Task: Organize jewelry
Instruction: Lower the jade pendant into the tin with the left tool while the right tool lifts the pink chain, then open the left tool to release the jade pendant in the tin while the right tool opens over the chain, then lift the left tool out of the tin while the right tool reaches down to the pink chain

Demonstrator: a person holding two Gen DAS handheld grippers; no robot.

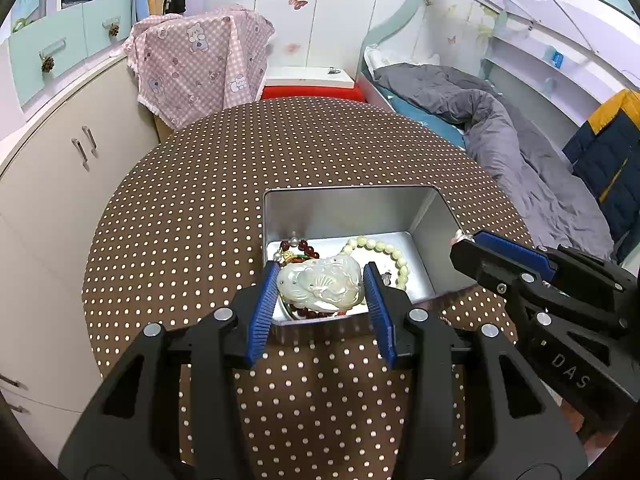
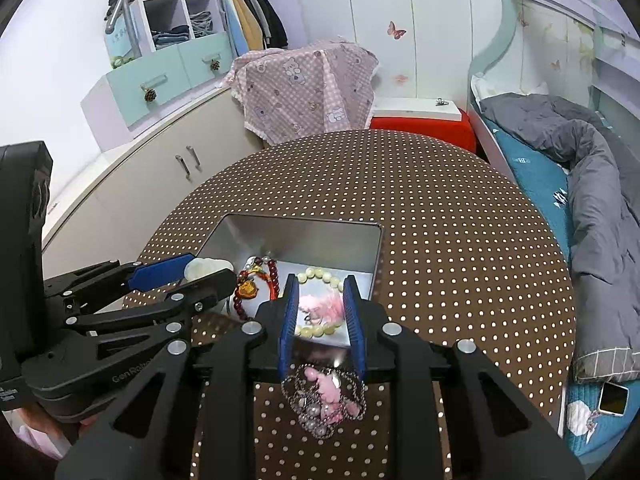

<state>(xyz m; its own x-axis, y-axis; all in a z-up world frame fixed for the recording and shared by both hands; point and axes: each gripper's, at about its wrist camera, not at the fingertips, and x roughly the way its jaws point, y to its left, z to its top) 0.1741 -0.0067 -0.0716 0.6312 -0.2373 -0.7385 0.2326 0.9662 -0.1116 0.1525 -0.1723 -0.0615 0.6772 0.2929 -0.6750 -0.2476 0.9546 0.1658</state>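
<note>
A: How is the left gripper (image 1: 320,268) set?

B: Its jaws are closed on a carved white pendant (image 1: 320,285), which is pinched from both sides by the blue pads. The pendant is held over the near left corner of the open metal tin (image 1: 348,204), probably so that it can be lowered in without being dragged across the rim.

A: And the right gripper (image 2: 320,280)?

B: A pink tassel (image 2: 320,305) is seen between its fingertips, and the pads appear to be pressed on it. It is held near the tin's right wall, well clear of the left claw, so that the two are kept from colliding over one small opening.

A: What is already stowed?

B: A pale bead bracelet (image 1: 396,256) is laid on the right of the tin floor and a red bead string (image 1: 304,246) at the far left. The middle is left free, which suits the bulky pendant.

A: Is anything left out?

B: A pink beaded ornament (image 2: 324,400) is seen under the right fingers, near the tin's front wall. Whether it is lying on the dotted tablecloth (image 1: 200,200) or hanging from the tassel cannot be told.
</note>
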